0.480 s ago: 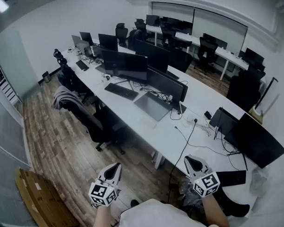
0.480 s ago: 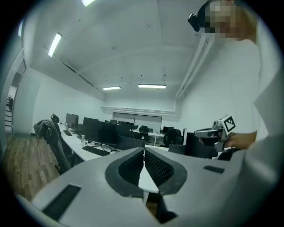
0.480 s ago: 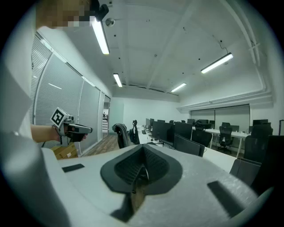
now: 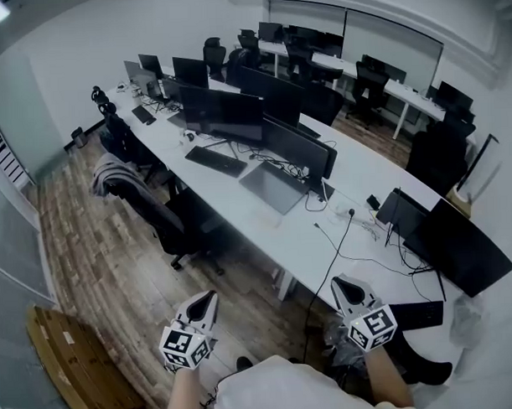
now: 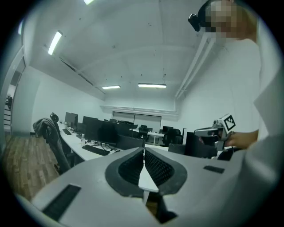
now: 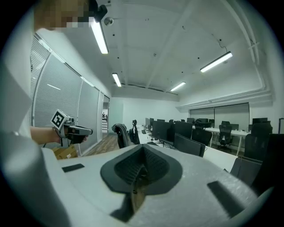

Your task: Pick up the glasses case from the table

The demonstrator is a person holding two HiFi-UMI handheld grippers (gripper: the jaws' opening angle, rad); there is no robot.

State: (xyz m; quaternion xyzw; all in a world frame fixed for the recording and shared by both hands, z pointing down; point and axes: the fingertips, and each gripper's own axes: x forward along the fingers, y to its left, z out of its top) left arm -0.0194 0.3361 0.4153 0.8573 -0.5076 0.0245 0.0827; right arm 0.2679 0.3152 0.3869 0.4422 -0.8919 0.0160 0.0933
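Left tongs (image 4: 211, 297): closed, tips touching, nothing between them; I hold them over the wood floor (image 4: 98, 255)
Right tongs (image 4: 341, 282): closed and empty, well apart to the right of the left tongs, near the table's edge
Table (image 4: 307, 240): long and white, running away ahead of both tongs
Glasses case: I cannot pick it out among the small things on the table ahead of the tongs
Black cable (image 4: 337, 247): lies across the table just ahead of the right tongs
Black keyboard (image 4: 415, 318): just right of the right tongs
Cardboard box (image 4: 73, 361): on the floor, left of the left tongs
Office chair (image 4: 112, 175): grey garment draped on it, well ahead of the left tongs
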